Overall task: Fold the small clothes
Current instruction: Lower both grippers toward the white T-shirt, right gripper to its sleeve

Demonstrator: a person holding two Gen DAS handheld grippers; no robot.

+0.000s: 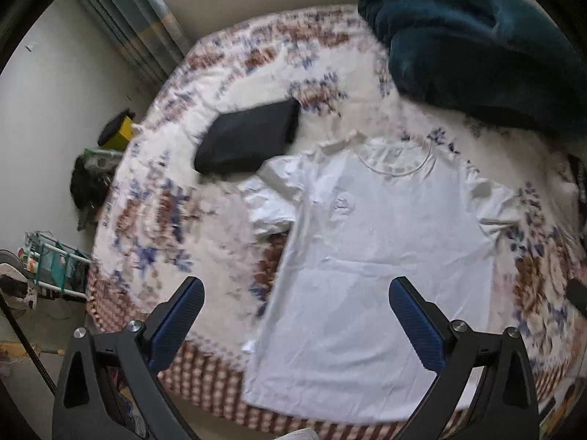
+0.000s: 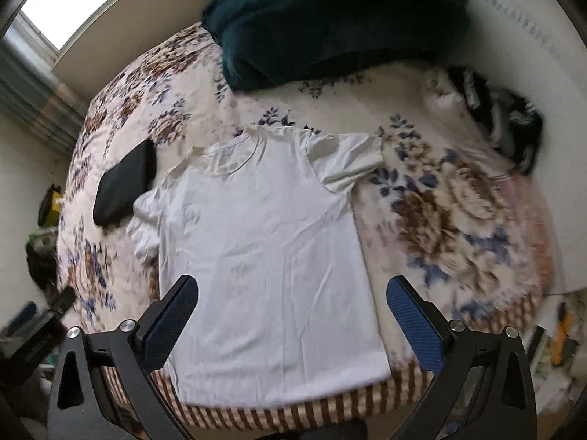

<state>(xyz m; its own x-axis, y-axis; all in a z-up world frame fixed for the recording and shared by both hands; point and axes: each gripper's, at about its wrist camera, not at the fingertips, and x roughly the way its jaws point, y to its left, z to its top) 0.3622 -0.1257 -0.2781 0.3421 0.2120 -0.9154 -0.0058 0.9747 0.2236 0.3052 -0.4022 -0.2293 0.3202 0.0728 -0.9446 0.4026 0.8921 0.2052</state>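
A white T-shirt [image 1: 370, 256] lies spread flat, front up, on a floral bedspread [image 1: 154, 212], its hem at the bed's near edge at 6 o'clock and its collar toward 12 o'clock. Both short sleeves are out to the sides, the one at 9 o'clock crumpled.

The left gripper [image 1: 297, 326] hangs above the shirt's lower half with its blue-padded fingers [image 1: 176, 326] spread wide, holding nothing and touching no cloth. The right gripper [image 2: 291, 324] is likewise wide open and empty above the hem region, one finger over the shirt's left edge, the other over the bedspread at 4 o'clock.

A folded black garment [image 1: 249, 135] rests at 10 o'clock from the shirt, just beside the crumpled sleeve. A dark teal blanket [image 1: 477, 55] is heaped at the far end of the bed, at 1 o'clock. In the right wrist view a black-and-white bundle of cloth [image 2: 502, 117] sits at 2 o'clock against the wall.

Both grippers look down on the bed from above its near edge.
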